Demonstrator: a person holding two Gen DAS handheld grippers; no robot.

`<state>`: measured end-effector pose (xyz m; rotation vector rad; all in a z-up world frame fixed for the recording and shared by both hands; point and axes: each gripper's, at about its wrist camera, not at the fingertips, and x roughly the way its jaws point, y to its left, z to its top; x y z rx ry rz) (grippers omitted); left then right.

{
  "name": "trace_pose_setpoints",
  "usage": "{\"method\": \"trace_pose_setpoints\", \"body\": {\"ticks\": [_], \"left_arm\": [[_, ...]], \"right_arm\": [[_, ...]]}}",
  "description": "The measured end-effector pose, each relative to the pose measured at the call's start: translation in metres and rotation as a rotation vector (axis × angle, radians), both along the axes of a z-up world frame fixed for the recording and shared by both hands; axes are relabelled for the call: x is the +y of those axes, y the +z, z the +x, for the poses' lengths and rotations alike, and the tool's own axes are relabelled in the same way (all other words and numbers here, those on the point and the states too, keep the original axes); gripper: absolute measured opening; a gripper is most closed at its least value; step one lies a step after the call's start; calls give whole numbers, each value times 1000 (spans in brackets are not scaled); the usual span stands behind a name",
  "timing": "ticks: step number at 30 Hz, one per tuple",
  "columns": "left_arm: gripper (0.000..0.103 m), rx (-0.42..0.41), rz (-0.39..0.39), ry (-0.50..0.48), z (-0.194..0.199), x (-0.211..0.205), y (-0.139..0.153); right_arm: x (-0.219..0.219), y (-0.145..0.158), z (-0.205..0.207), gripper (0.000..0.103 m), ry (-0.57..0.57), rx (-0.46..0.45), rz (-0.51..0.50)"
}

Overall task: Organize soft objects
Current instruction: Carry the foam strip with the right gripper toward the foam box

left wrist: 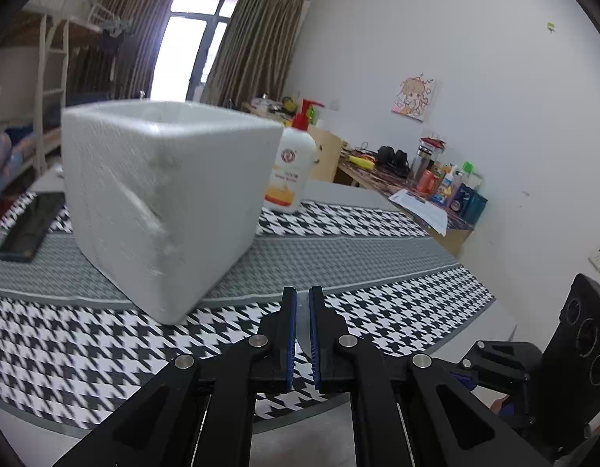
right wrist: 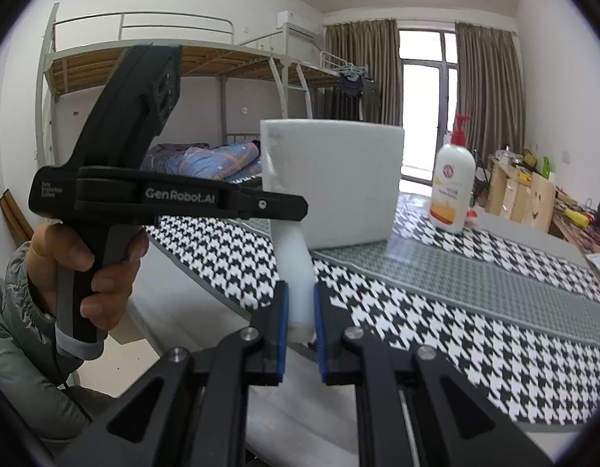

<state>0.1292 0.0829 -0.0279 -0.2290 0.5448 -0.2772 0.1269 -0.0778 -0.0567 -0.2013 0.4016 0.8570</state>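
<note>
Between the right gripper's [right wrist: 300,303] jaws: a white foam strip [right wrist: 296,272].
Clamped, its long axis points away toward the foam box [right wrist: 338,183]; left gripper [left wrist: 303,311] jaws nearly closed, empty.

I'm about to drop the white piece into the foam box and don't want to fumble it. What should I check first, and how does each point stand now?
1. Right gripper grips the white foam piece: ok, pinched between both pads.
2. Foam box upright, open top facing up: ok.
3. Box interior has room: cannot tell, inside hidden.
4. Left gripper out of the way: ok, closed, empty, apart from the box.
5. Lotion bottle clear of the box: ok, it stands beside and behind it.
6. Phone clear of the path: ok, it lies on the box's far side.
</note>
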Motion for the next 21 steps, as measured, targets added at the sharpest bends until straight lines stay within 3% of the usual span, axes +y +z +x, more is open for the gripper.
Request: {"method": "trace_pose_setpoints", "body": {"ticks": [21], "left_arm": [[7, -100, 75, 106, -25, 25, 62]], "right_arm": [[33, 48, -11, 16, 95, -94, 23]]}}
